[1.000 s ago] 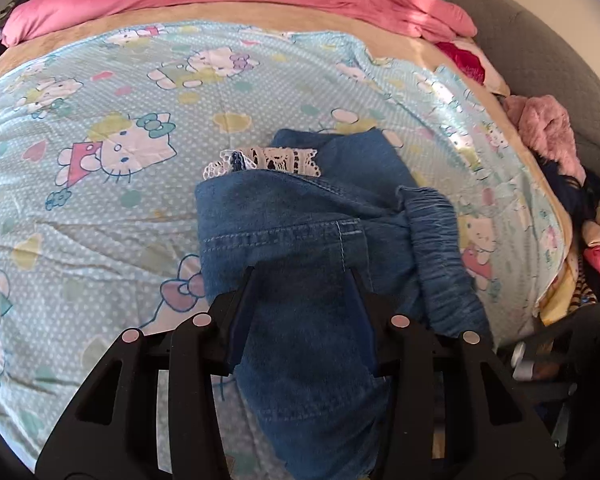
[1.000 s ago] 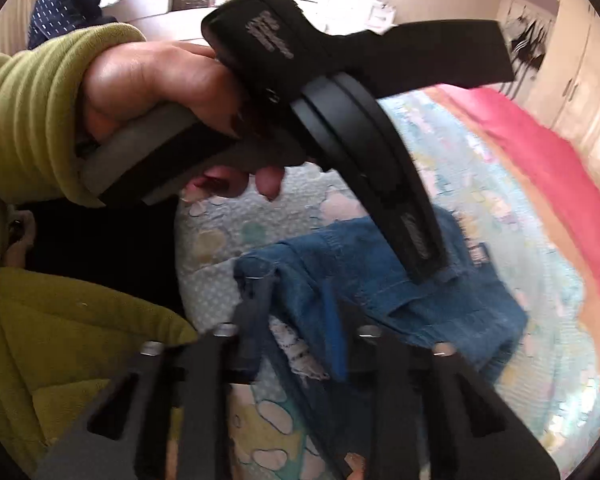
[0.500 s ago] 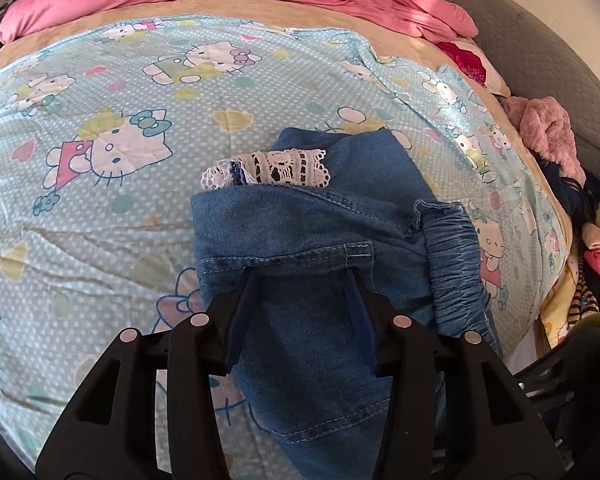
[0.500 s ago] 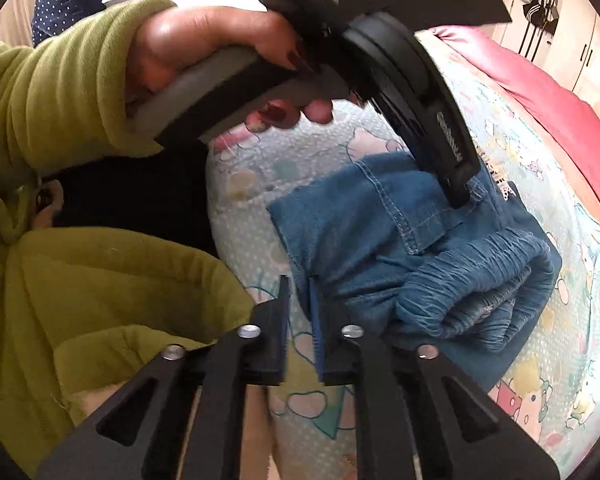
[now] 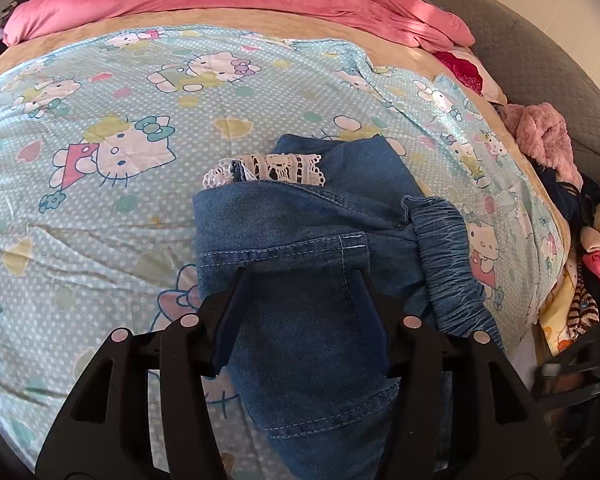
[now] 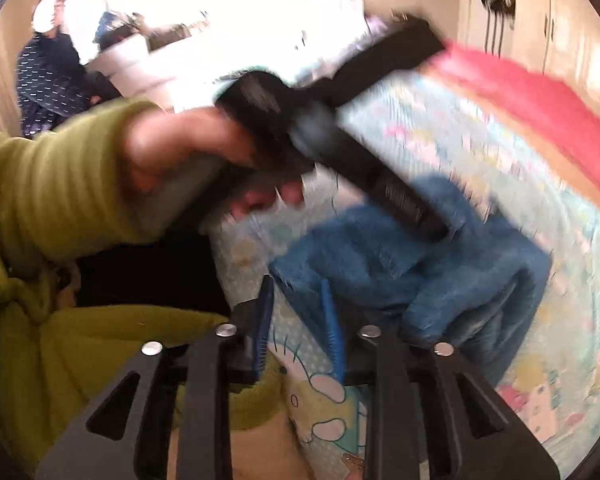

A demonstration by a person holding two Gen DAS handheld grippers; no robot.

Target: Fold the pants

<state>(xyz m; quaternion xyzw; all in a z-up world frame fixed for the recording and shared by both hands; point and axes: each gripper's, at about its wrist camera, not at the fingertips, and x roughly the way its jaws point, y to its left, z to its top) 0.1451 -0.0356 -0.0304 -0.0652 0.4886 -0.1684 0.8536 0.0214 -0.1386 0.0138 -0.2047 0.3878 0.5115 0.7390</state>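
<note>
Covering most of the frame, the bed (image 5: pixel 100 80) carries the folded pants (image 5: pixel 320 248) at lower centre, long axis running up-frame from the left gripper (image 5: pixel 300 280), whose jaws stand apart over the denim without pinching it. Lower centre in the blurred right view, the right gripper (image 6: pixel 296 300) is parted, empty, just beside the pants' near corner. No lettering is readable.

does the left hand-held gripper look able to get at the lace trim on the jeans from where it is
Probably yes. The left hand-held gripper is open over the folded jeans, and the lace trim lies exposed just ahead of its fingertips, with only flat denim between them and nothing covering it.
</note>
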